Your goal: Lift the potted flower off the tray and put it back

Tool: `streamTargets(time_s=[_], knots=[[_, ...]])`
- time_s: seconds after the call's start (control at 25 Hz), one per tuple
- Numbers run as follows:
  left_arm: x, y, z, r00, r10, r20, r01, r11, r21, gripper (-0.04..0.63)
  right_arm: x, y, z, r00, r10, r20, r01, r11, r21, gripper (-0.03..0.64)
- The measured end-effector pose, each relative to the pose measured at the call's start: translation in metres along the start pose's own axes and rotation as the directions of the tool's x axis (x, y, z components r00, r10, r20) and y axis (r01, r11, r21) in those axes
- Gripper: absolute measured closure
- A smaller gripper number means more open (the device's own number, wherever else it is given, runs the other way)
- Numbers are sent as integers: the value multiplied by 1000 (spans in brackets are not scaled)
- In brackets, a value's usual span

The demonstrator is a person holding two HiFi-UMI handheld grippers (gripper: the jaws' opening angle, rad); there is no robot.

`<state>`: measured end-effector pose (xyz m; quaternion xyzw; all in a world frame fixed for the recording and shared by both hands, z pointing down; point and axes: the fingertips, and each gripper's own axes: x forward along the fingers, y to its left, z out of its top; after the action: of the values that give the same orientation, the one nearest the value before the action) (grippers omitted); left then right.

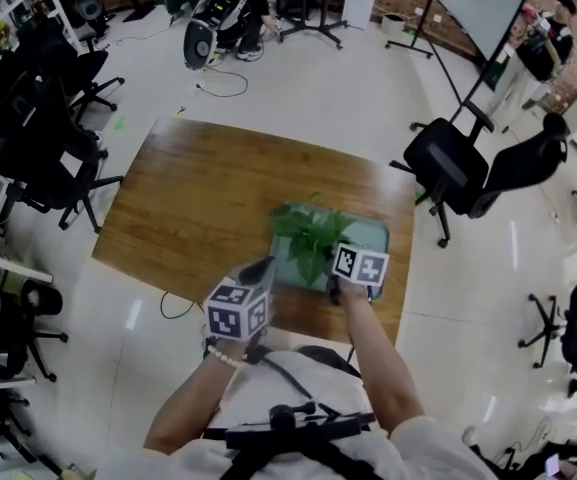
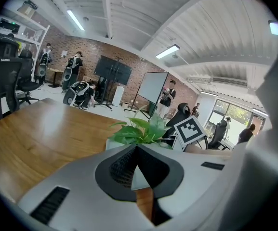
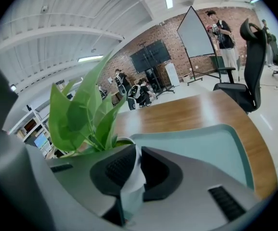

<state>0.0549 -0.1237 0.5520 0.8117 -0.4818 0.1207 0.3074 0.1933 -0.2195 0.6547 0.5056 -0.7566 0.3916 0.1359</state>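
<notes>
A potted plant with broad green leaves stands in a white pot on a pale green tray near the wooden table's front right. My right gripper reaches in from the front, shut on the pot's rim. In the right gripper view the white pot wall is pinched between the dark pads, at the right gripper, with leaves rising just left. My left gripper hovers left of the tray over bare wood. In the left gripper view the left gripper has its tips together, holding nothing, the plant just beyond.
The tray spreads to the right of the pot. The table stretches back and left. Black office chairs stand to the right and left. A whiteboard and people are farther back.
</notes>
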Motion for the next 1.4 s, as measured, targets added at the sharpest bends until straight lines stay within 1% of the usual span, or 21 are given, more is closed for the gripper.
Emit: streamTargets(time_s=[0.2,0.32,0.52,0.76,0.96,1.2,1.4], knots=[[-11,29,2,1000,29,3,-29,1000,-10,598,23,34,-2,1000,29,-8,-29,999,-14,569],[-33,55,7,999,43,5,-43,999,-17,598,40,69,-5,999,37,-15,-37,999,-19,569],[-69,102,13,997,72,4,-72,997,-35,598,72,123,-12,999,37,-31,-38,999,-17,569],[-94,145,16,996,91,2,-91,994,-57,598,107,162,-26,999,9,-53,-9,1000,-1,569],[-109,168,16,995,96,-8,-97,994,-54,598,123,175,-33,999,-16,-51,17,1000,11,569],[-119,184,15,995,94,-23,-95,995,-42,598,132,169,-42,997,-66,-44,67,997,36,568],[-121,189,12,996,87,-36,-88,995,-37,598,131,166,-43,996,-80,-27,82,995,54,564]])
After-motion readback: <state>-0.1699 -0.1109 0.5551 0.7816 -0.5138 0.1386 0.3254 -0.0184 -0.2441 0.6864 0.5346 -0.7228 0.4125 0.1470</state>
